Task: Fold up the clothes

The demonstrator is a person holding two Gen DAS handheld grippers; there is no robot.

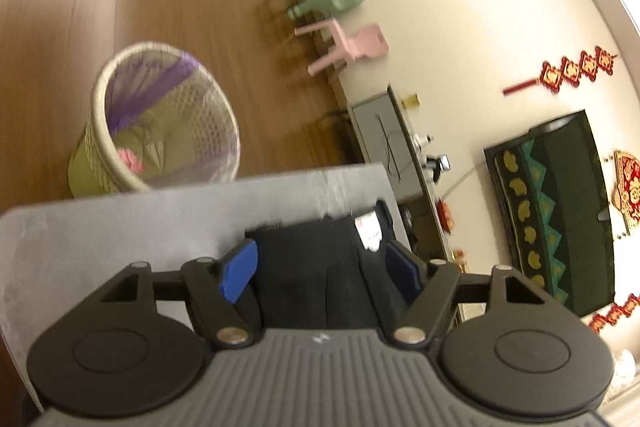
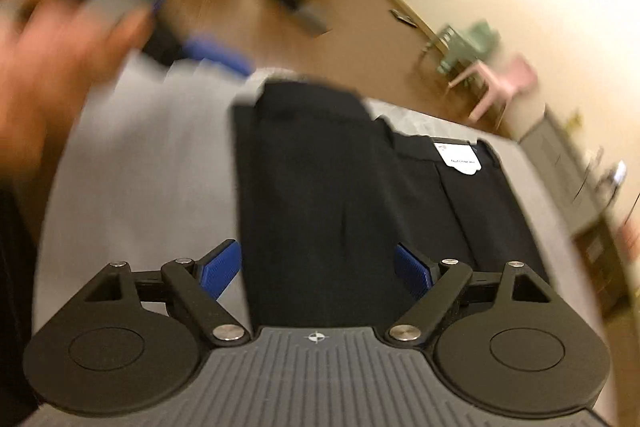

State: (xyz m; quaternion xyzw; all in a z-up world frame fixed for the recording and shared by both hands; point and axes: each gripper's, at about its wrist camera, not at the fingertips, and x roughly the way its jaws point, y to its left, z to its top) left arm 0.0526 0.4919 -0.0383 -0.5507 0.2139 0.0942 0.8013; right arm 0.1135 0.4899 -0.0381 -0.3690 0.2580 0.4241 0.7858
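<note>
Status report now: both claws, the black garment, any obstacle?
Left claw open, right claw open, both empty. Black garment partly folded on grey table, white tag showing. Nothing in the way.

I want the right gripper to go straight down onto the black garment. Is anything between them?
Nothing visible. The right gripper is open with the black garment lying directly between and ahead of its fingers on the grey table. The hand is off to the left, blurred.
</note>
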